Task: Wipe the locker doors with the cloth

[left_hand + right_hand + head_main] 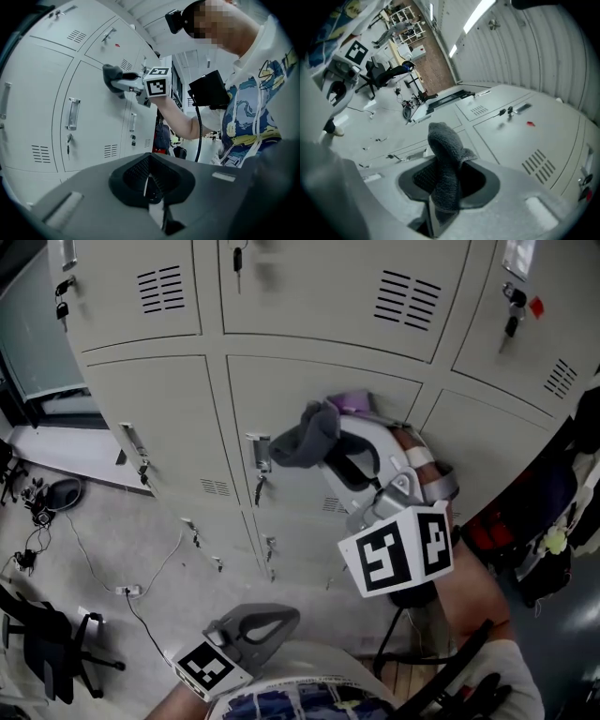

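Cloth (444, 171), grey and bunched, stands clamped in the right gripper (445, 190). The jaws are closed on its lower part and its free end rises past the jaw tips. Its long axis runs on along the jaws, straight toward the bank of pale grey locker doors (300, 381) directly ahead of them.

From the head view the wad sits at the upper part of a middle door, with that door's handle (258, 454) off to one side of the jaw tips and a key (260, 489) hanging below it. From the left gripper view the cloth looks pressed to the door's face, though contact cannot be confirmed.

The right forearm (180, 125) reaches out from the body, carrying the gripper up to the door. The left gripper (150, 183) hangs low by the person's body, jaws brought together with nothing between them, well apart from the lockers.

The right hand is plainly the nearer one, and the work looks to be its alone. With the door just beyond the cloth's tip, the coming move likely turns on keeping that tip against the panel while sweeping across it. The handle and key beside the jaws are the probable snags.
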`<state>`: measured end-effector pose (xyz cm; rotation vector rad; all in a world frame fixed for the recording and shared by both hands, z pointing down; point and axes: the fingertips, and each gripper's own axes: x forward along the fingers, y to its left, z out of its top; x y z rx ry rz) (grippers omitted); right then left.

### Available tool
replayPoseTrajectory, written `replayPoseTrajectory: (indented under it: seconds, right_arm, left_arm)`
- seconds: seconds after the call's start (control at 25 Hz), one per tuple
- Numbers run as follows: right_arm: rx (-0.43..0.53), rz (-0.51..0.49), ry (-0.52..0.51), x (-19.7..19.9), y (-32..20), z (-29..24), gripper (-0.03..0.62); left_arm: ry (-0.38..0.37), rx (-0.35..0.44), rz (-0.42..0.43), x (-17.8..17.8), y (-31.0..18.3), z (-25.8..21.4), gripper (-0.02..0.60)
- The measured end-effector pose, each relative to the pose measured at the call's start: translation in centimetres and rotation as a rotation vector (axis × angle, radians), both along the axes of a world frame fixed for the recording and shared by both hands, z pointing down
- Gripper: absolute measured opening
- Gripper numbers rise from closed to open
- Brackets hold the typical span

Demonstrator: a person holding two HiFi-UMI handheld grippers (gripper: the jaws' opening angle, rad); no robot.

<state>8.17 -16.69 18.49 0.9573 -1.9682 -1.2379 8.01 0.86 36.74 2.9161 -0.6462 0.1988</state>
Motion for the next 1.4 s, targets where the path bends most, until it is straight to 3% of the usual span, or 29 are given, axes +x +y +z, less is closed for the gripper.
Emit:
replayPoseTrajectory:
  seconds: [0.12,0.28,0.68,1.4]
  right_arm:
    - [0.080,0.030,-0.007,0.1,-1.1,-2.3,0.112]
    - [0.091,0.072,0.012,0.1,-3.2,-1.9,0.114]
    - [-0.034,0.087,0.041,-0.7,-4.7,4.4,0.112]
    - [-0.300,0.094,0.135,-1.3,-5.4,21.9,0.112]
  left_arm:
    - [0.006,0.002,-0.007,-0.1,0.2,-0.1,0.003]
    - [0.011,-0.003,-0.024,-0.5,0.3,-0.1,0.003]
    - [0.013,-0.024,-0.052,-1.4,0.4,0.5,0.003]
    - [0.004,-0.045,-0.052,-1.8,-0.2,0.9,0.003]
